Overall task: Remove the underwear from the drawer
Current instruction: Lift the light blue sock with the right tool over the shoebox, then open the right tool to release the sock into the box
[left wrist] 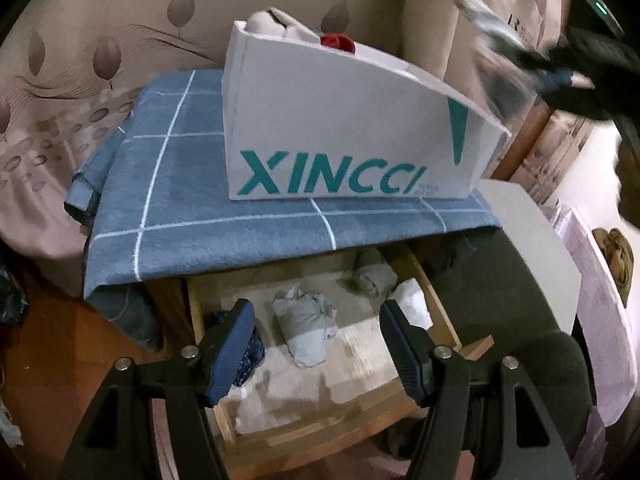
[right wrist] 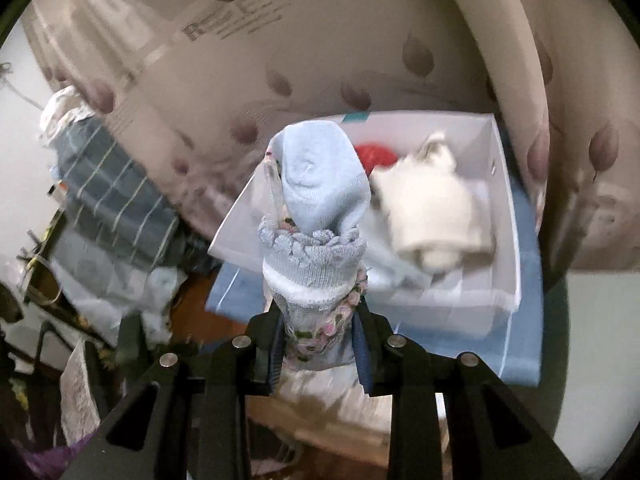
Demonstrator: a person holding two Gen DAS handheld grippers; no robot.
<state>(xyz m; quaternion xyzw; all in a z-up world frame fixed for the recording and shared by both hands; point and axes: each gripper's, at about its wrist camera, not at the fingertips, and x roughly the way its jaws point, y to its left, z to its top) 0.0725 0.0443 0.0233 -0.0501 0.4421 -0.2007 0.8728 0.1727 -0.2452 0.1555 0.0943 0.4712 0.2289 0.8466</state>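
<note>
My right jaws [right wrist: 318, 354] clamped on rolled pale-blue knit underwear [right wrist: 316, 216]; my left jaws [left wrist: 316, 344] apart above open wooden drawer [left wrist: 316, 412].

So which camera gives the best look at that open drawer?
The left wrist view: the wooden drawer lies open below the left gripper, grey bundles inside. The right wrist view shows only a blurred wooden strip behind the held bundle.

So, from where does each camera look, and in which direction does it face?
Left wrist: on the left gripper, open, facing down into the open drawer below the white box.
Right wrist: on the right gripper, shut on light blue underwear, facing down at the box's inside.
Shared: the white box with its red item and the blue checked cloth.
</note>
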